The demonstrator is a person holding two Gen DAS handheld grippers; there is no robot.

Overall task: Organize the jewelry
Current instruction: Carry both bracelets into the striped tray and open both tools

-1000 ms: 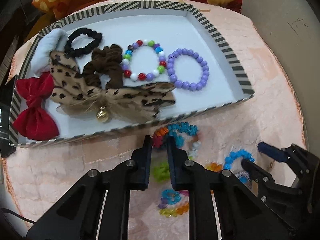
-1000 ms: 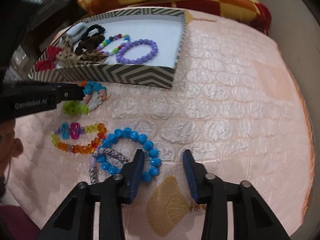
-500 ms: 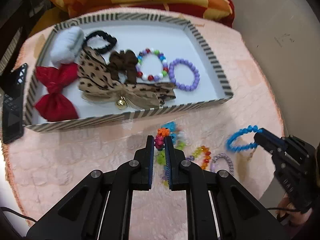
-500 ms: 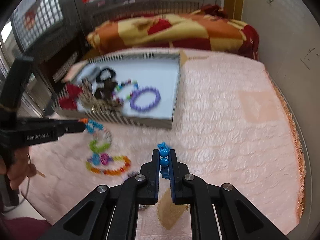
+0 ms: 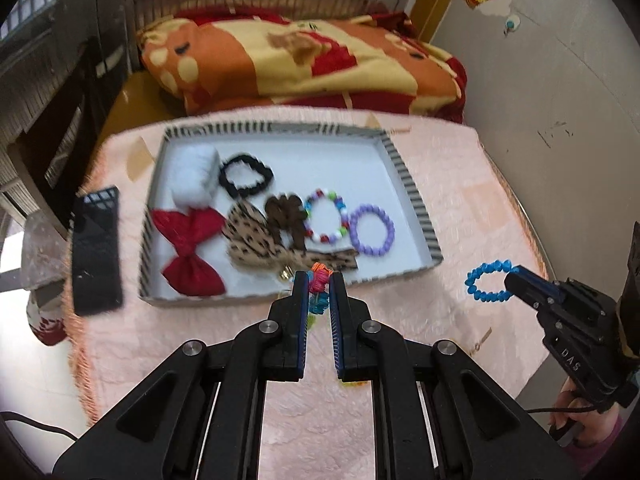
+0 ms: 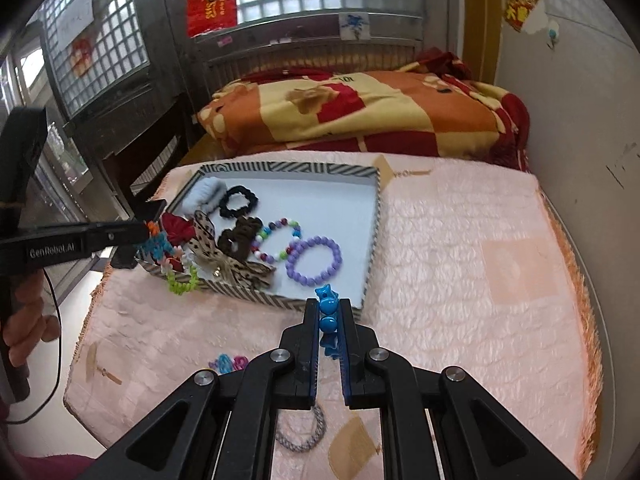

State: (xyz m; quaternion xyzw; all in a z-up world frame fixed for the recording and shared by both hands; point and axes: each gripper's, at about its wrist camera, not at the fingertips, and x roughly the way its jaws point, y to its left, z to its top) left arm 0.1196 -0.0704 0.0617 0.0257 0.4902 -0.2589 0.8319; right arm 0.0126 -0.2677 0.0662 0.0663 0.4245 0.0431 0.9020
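Observation:
My left gripper (image 5: pixel 319 280) is shut on a multicoloured bead bracelet (image 5: pixel 319 276) and holds it up near the front wall of the striped tray (image 5: pixel 416 200). In the right wrist view the bracelet (image 6: pixel 176 264) dangles from that gripper over the tray's left corner. My right gripper (image 6: pixel 329 312) is shut on a blue bead bracelet (image 6: pixel 328 316), lifted to the right of the tray; it shows as a hanging ring in the left wrist view (image 5: pixel 486 282). The tray holds a purple bracelet (image 6: pixel 314 260), a mixed-colour bracelet (image 6: pixel 278 240), a black scrunchie (image 6: pixel 238 202) and bows.
A grey braided bracelet (image 6: pixel 304 436) and a pink-and-blue bead piece (image 6: pixel 228 362) lie on the pink cloth (image 6: pixel 460 280) below my right gripper. A black phone (image 5: pixel 96 252) lies left of the tray. A folded orange blanket (image 6: pixel 360 112) sits behind. The wall is at right.
Both grippers closed on their bracelets and rose from the cloth. The left one carried the multicoloured bracelet up toward the tray's front; the right one lifted the blue bracelet higher.

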